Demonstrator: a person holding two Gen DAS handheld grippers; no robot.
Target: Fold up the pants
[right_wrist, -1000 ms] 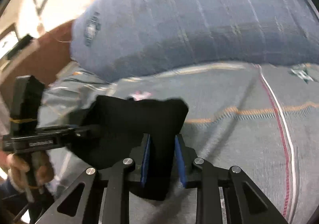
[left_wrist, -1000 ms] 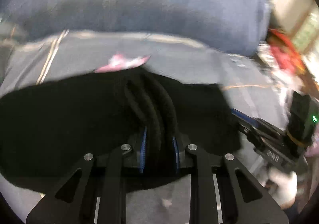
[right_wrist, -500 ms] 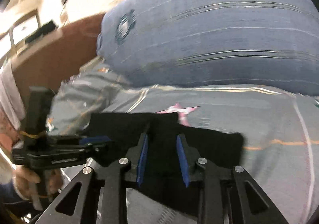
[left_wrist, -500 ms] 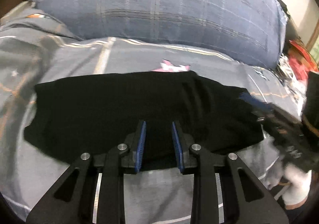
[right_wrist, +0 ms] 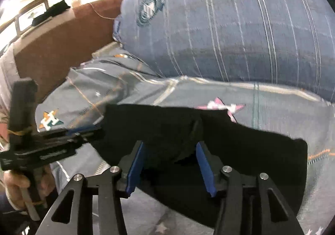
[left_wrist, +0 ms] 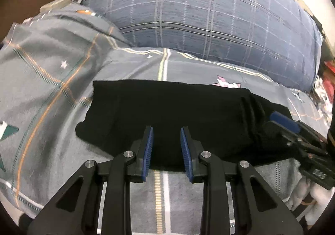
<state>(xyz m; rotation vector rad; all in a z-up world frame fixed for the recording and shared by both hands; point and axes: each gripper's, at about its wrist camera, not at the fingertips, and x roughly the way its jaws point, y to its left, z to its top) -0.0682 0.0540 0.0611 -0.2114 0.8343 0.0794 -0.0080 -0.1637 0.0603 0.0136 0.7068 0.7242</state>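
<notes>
The black pants (left_wrist: 171, 113) lie folded into a wide flat band on the grey patterned bedspread (left_wrist: 52, 92). My left gripper (left_wrist: 166, 141) is open at the band's near edge, with nothing between its blue pads. My right gripper (right_wrist: 170, 157) is open over the right part of the pants (right_wrist: 240, 151), its blue pads spread wide with a raised fold of cloth between them, not pinched. The right gripper also shows at the right end of the pants in the left wrist view (left_wrist: 289, 128). The left gripper shows at the left in the right wrist view (right_wrist: 62, 141).
A large blue plaid pillow (left_wrist: 209, 15) lies right behind the pants. A brown headboard (right_wrist: 52, 51) stands at the far left. Red and white clutter (left_wrist: 326, 88) lies past the bed's right side. The bedspread bunches up at the left (left_wrist: 31, 57).
Both grippers have let go of the pants and opened. The bunched cloth has dropped onto the bed as a flat band. Both grippers have drawn back toward its near edge.
</notes>
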